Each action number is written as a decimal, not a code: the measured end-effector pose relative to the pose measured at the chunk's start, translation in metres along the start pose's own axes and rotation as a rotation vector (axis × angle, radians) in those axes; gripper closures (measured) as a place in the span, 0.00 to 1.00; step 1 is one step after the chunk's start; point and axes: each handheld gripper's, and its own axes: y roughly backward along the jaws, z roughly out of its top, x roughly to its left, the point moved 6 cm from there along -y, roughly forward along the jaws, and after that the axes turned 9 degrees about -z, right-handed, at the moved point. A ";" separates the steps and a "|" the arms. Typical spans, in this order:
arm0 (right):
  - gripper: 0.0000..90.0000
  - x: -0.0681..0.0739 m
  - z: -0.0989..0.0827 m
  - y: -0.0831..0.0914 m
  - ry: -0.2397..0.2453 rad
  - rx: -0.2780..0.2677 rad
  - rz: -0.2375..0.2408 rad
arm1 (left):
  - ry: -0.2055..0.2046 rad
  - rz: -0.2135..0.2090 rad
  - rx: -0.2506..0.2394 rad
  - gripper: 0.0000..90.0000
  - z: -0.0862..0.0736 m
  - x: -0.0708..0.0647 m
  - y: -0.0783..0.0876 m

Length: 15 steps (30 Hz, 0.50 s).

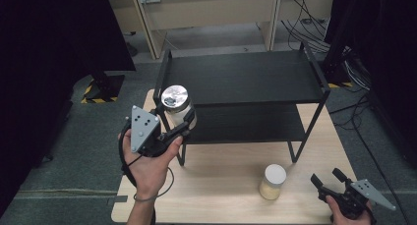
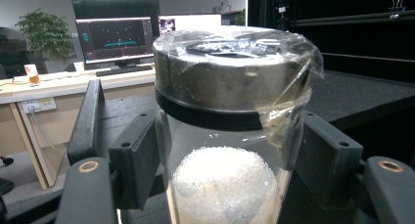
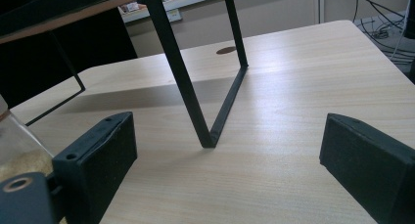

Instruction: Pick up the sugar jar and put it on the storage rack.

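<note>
Left gripper (image 1: 183, 128), held in the person's left hand (image 1: 147, 163), has its jaws clamped on the body of a glass jar (image 1: 178, 107), one pad on either side (cf. left gripper view, jar (image 2: 230, 150) between the two black pads (image 2: 134, 165)). Jar is upright, w/ a metal lid (image 2: 230, 72) still under clear plastic wrap and white granular contents in the lower part. It sits off the table, at the front-left corner of the black two-tier shelf (image 1: 246, 77), approx. level w/ the top tier. Right gripper (image 1: 328, 182), in the right hand at the table's near-right edge, has jaws spread wide w/ nothing between them; right gripper view shows bare light-wood table (image 3: 293, 111) and a shelf leg (image 3: 195, 101) between the pads. A second jar (image 1: 273, 182), white-lidded w/ yellowish contents, stands on the table (image 1: 221, 185) just left of the right gripper, in front of the shelf. Floor beyond: grey carpet, cables at far right.
</note>
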 end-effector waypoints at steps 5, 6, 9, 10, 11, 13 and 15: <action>0.08 0.000 0.000 0.000 0.001 0.000 0.000 | -0.008 0.004 -0.010 0.35 0.007 0.001 0.000; 0.08 0.000 0.000 0.000 0.000 -0.001 -0.001 | -0.008 0.004 -0.010 0.35 0.007 0.001 0.000; 0.08 0.000 0.000 0.000 0.000 -0.001 0.000 | -0.015 0.008 -0.015 0.35 0.011 0.000 -0.001; 0.08 0.000 0.000 0.000 -0.001 -0.001 0.000 | -0.018 0.009 -0.018 0.35 0.012 0.000 -0.001; 0.08 0.000 0.000 0.000 -0.001 -0.001 0.000 | -0.017 0.010 -0.018 0.35 0.013 0.000 -0.001; 0.08 0.000 0.000 0.000 -0.003 -0.001 0.000 | -0.015 0.010 -0.018 0.35 0.015 0.001 -0.002; 0.08 0.000 0.000 0.000 -0.003 0.000 0.000 | -0.018 0.015 -0.020 0.35 0.018 0.001 -0.003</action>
